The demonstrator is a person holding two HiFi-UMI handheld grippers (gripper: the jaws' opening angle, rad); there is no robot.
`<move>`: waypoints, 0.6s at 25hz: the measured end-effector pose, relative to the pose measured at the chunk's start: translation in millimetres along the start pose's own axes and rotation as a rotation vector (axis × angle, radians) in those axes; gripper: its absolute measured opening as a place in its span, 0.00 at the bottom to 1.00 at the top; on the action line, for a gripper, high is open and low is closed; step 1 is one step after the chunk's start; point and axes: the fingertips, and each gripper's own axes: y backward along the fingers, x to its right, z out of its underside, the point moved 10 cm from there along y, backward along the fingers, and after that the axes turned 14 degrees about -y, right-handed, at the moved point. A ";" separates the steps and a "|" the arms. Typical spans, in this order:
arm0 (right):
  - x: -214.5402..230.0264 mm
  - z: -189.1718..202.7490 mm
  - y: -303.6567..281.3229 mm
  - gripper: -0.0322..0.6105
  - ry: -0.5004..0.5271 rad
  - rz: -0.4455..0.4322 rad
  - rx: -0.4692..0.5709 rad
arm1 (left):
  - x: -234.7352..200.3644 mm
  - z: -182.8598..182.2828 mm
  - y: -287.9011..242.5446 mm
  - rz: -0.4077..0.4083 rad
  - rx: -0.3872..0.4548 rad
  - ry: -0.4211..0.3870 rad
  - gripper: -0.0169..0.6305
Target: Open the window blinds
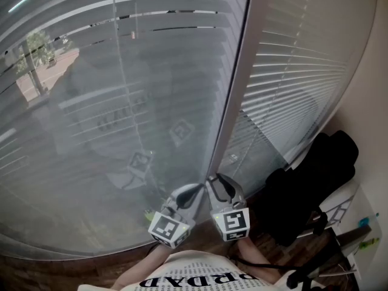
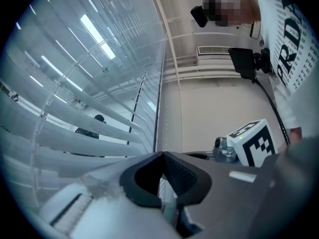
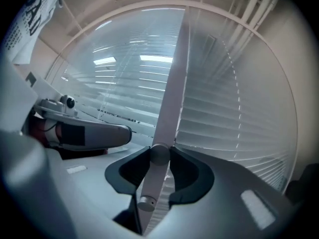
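White slatted blinds (image 1: 151, 71) hang over the left window pane, and a second set (image 1: 297, 65) covers the right pane. A pale window post (image 1: 233, 90) divides them. Both grippers sit low in the head view, side by side at the foot of the post. My right gripper (image 3: 158, 156) is shut on the blinds' pale tilt wand (image 3: 151, 183), which runs down between its black pads. My left gripper (image 2: 162, 156) is just to the left of it. Its pads meet at the tips and I see nothing held there. Slats (image 2: 75, 113) fill its view to the left.
A black chair or bag (image 1: 309, 193) stands close on the right, beside a white desk edge (image 1: 351, 208). The right gripper's marker cube (image 2: 251, 143) is near the left gripper. The person's printed shirt (image 1: 194, 277) is at the bottom edge.
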 end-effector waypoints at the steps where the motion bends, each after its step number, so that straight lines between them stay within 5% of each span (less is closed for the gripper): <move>1: 0.9 0.3 0.1 0.26 -0.024 0.000 0.003 | -0.5 1.9 0.4 0.006 -0.008 -0.012 0.01; 15: 6.0 3.6 -0.2 0.26 -0.247 -0.005 0.021 | -0.8 1.1 -0.3 -0.001 -0.011 -0.019 0.01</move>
